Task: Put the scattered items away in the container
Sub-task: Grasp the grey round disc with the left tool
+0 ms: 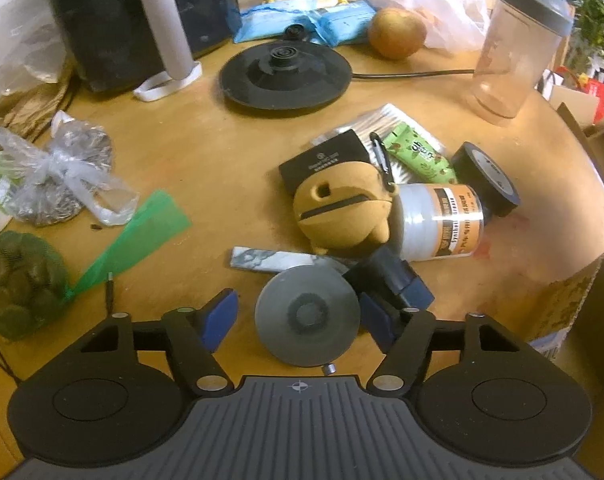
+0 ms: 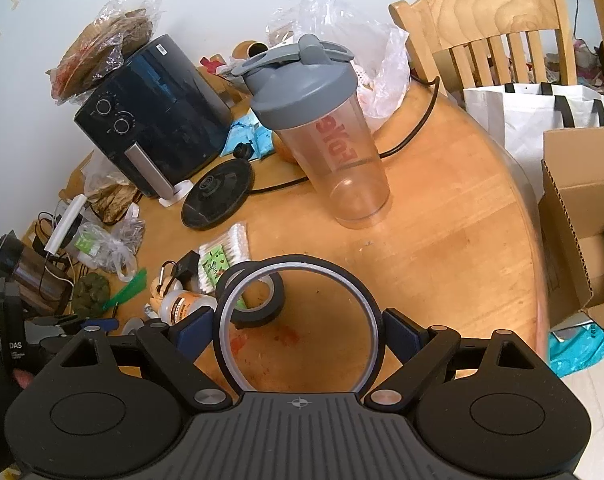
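Scattered items lie in a heap on the round wooden table (image 1: 205, 168): a tan plush toy (image 1: 342, 212), a white jar with an orange label (image 1: 438, 224), a black tape roll (image 1: 486, 176), a green packet (image 1: 418, 156) and a marble-patterned strip (image 1: 269, 260). My left gripper (image 1: 297, 318) points down at a grey disc (image 1: 306, 316). The disc sits between its blue pads (image 1: 217, 316), with a gap at the left pad, so the gripper is open. My right gripper (image 2: 297, 328) is shut on a large black ring (image 2: 297, 264) held above the table. A cardboard box (image 2: 582, 220) stands open off the table's right edge.
A clear shaker bottle (image 2: 326, 136), a black kettle base (image 2: 217, 194) with its cord, and a black air fryer (image 2: 149, 120) stand further back. Plastic bags (image 1: 61, 172) and a green net bag (image 1: 17, 284) crowd the left. A wooden chair (image 2: 490, 28) is behind.
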`<control>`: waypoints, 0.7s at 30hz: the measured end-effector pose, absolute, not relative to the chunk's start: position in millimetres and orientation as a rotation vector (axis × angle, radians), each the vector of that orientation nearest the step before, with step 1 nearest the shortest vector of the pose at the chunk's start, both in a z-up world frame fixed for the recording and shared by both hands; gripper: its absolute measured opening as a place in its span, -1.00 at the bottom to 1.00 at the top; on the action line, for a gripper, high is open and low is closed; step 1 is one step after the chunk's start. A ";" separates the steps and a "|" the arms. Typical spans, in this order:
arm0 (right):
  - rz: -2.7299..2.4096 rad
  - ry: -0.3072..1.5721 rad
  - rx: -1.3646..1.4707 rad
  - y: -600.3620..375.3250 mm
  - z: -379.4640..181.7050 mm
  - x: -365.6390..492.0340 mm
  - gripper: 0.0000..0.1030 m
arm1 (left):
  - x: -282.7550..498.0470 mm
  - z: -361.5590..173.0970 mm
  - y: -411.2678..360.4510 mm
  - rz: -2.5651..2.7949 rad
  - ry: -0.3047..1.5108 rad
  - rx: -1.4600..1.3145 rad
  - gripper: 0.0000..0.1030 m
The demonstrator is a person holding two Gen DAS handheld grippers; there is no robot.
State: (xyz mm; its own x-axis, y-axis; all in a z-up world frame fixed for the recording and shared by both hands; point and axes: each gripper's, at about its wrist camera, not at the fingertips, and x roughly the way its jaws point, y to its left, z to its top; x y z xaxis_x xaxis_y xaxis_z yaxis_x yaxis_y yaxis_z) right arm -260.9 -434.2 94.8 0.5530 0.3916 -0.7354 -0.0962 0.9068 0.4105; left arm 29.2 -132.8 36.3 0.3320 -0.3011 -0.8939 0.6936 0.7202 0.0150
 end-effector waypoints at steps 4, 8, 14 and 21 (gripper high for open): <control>0.292 0.942 0.344 -435.0 95.0 -262.5 0.75 | 29.9 35.4 -134.3 -0.687 1.048 0.443 0.24; 0.288 0.943 0.345 -435.3 94.2 -263.8 0.75 | 29.9 34.6 -132.5 -0.698 1.061 0.423 0.12; 0.285 0.939 0.340 -434.6 95.0 -265.1 0.75 | 29.1 35.1 -132.0 -0.668 1.062 0.402 0.11; 0.292 0.929 0.334 -433.0 98.6 -265.2 0.75 | 24.9 48.2 -122.5 -0.648 1.035 0.341 0.10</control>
